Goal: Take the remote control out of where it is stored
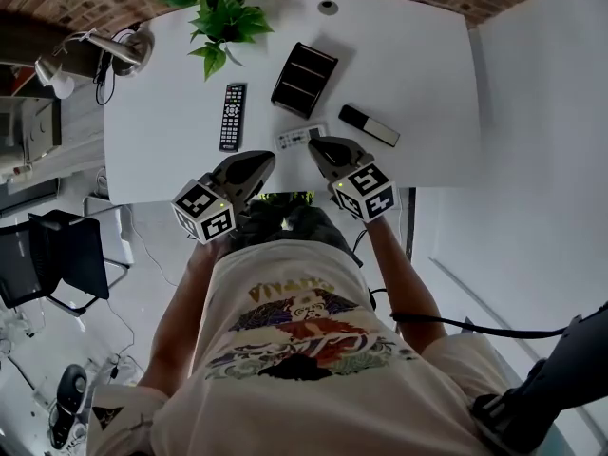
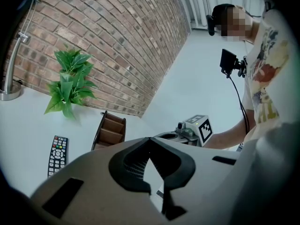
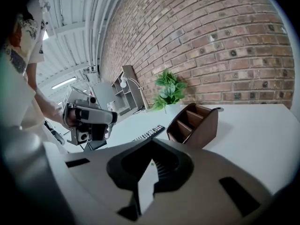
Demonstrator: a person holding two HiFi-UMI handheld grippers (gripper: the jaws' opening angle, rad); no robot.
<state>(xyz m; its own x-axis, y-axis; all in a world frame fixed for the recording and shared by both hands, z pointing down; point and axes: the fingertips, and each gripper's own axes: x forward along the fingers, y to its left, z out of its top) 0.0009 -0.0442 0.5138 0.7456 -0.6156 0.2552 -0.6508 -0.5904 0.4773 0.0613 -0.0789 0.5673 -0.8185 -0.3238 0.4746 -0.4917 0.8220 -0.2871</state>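
Three remotes lie on the white table, all outside the brown holder at upper centre, whose slots look empty. A black remote is at its left, a small white remote just below it, and a black-and-white remote at its lower right. The left gripper and right gripper both have their jaws closed together, holding nothing. Each remote is probably light, stiff, smooth plastic, best pinched across the long edges at mid-length.

An office-like room: brick wall, white desk, black office chair, desk lamp.
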